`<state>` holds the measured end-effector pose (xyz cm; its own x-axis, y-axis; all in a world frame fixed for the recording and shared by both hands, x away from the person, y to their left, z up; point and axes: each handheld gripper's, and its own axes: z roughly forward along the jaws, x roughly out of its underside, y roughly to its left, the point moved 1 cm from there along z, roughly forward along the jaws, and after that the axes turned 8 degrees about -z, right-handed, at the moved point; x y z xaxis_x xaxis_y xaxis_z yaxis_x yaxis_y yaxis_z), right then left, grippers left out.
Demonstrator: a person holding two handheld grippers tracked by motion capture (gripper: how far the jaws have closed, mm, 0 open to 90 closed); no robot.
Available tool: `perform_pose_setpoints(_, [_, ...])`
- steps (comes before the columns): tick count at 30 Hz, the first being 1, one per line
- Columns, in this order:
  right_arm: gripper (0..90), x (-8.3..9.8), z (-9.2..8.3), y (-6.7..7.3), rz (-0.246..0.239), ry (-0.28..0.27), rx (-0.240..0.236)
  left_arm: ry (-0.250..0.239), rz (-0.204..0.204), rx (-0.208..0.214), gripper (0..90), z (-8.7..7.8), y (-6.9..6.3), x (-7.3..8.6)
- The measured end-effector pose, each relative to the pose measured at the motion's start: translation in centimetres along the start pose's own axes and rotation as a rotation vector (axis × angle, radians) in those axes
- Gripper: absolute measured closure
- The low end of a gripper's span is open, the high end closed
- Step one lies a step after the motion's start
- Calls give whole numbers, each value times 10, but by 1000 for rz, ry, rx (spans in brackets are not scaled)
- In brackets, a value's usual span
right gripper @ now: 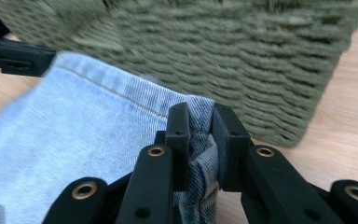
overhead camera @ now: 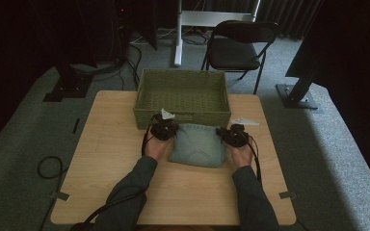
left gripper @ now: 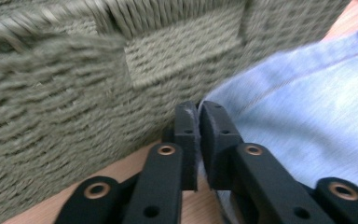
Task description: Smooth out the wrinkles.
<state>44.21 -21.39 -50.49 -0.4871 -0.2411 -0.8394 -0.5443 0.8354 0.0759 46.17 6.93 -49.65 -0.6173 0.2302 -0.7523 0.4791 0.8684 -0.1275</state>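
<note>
A folded pair of light blue jeans [overhead camera: 198, 144] lies on the wooden table [overhead camera: 120, 159], just in front of a woven green basket [overhead camera: 183, 117]. My left gripper [overhead camera: 169, 128] is at the jeans' far left corner. In the left gripper view its jaws [left gripper: 198, 109] stand almost together, pinching the thin edge of the denim [left gripper: 307, 107] close to the basket wall [left gripper: 74, 84]. My right gripper [overhead camera: 227, 134] is at the far right corner. Its jaws [right gripper: 200, 114] are shut on a bunched fold of denim [right gripper: 84, 121]. The left gripper [right gripper: 14, 56] shows across the cloth.
The basket [right gripper: 261, 56] stands at the table's far edge, its inside bare. Behind the table are a black folding chair [overhead camera: 238, 45], a white stand [overhead camera: 178, 33] and dark frame bases on grey carpet. Cables trail over the floor at left [overhead camera: 48, 168].
</note>
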Motion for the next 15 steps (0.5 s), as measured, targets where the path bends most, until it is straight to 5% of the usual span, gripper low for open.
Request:
perform_pose_setpoints(6, [756,9,12,0,-28,78,34,21,13,-23,827,9,-1,6])
perform_pose_setpoints(9, [675,12,20,0,-66,175,140,19,-10,-36,738,6,4,6])
perform_pose_setpoints(15, [620,5,-9,-1,-69,82,112,-27,-5,-27,653,-12,9,4])
